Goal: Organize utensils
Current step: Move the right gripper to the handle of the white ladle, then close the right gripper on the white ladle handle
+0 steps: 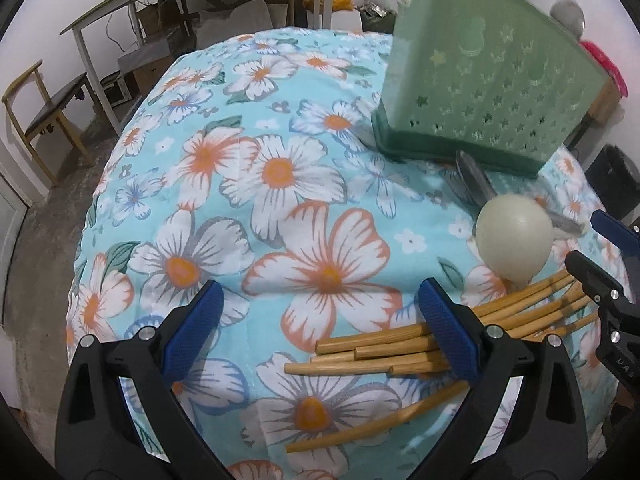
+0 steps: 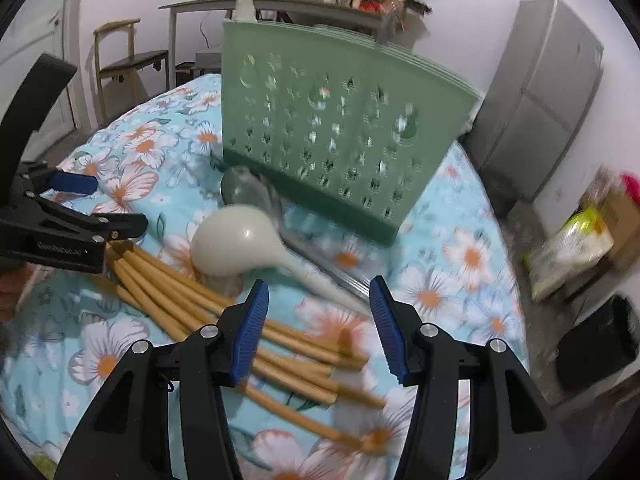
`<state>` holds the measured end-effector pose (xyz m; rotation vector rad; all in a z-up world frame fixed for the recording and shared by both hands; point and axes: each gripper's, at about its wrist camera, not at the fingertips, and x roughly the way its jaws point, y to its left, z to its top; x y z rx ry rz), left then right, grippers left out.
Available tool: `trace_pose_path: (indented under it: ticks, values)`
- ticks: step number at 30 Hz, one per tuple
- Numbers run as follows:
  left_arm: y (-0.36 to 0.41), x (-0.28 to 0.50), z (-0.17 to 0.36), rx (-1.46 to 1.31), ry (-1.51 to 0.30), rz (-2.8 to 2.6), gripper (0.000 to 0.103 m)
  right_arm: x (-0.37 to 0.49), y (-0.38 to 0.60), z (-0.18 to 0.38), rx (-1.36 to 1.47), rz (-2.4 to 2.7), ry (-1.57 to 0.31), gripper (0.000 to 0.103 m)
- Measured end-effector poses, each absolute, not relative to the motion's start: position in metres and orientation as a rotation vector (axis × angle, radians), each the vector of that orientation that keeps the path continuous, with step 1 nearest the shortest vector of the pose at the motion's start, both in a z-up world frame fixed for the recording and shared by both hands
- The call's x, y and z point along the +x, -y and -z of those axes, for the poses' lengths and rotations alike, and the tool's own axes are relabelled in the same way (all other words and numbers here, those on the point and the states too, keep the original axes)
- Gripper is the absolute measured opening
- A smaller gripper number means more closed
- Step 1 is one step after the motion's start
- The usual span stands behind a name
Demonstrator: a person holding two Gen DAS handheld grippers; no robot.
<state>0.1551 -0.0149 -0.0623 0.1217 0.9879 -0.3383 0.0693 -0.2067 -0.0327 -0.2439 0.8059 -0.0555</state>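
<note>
A green perforated utensil holder (image 1: pixel 484 80) stands on the floral tablecloth (image 1: pixel 280 184); it also shows in the right wrist view (image 2: pixel 340 132). Several wooden chopsticks (image 1: pixel 384 352) lie in a loose pile, also in the right wrist view (image 2: pixel 192 300). A cream ladle (image 1: pixel 514 238) lies bowl-down beside them (image 2: pixel 236 240), and a metal spoon (image 2: pixel 244 192) lies by the holder's base. My left gripper (image 1: pixel 320 320) is open, its right finger over the chopsticks. My right gripper (image 2: pixel 318 332) is open above the chopsticks and the ladle handle.
A wooden chair (image 1: pixel 44 116) and a white-framed desk (image 1: pixel 180 12) stand beyond the table's far left edge. A grey cabinet (image 2: pixel 540 100), a bag (image 2: pixel 568 248) and a black bin (image 2: pixel 596 344) stand on the right. The table drops off all round.
</note>
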Motion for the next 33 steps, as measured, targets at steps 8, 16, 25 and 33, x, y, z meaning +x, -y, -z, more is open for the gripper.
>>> trace_pose_path:
  ticks: [8, 16, 25, 33]
  values:
    - [-0.003, 0.158, 0.043, 0.026, -0.894, 0.342, 0.094, 0.087, 0.195, 0.040, -0.444, 0.084, -0.787, 0.051]
    - [-0.006, 0.162, 0.042, -0.005, -0.872, 0.384, 0.081, 0.086, 0.169, 0.054, -0.611, 0.035, -0.789, 0.051]
    - [-0.014, 0.166, 0.045, -0.047, -0.893, 0.385, 0.070, 0.084, 0.133, 0.057, -0.767, -0.037, -0.715, 0.041]
    - [-0.020, 0.166, 0.043, -0.080, -0.899, 0.384, 0.063, 0.077, 0.111, 0.066, -0.872, -0.068, -0.651, 0.019]
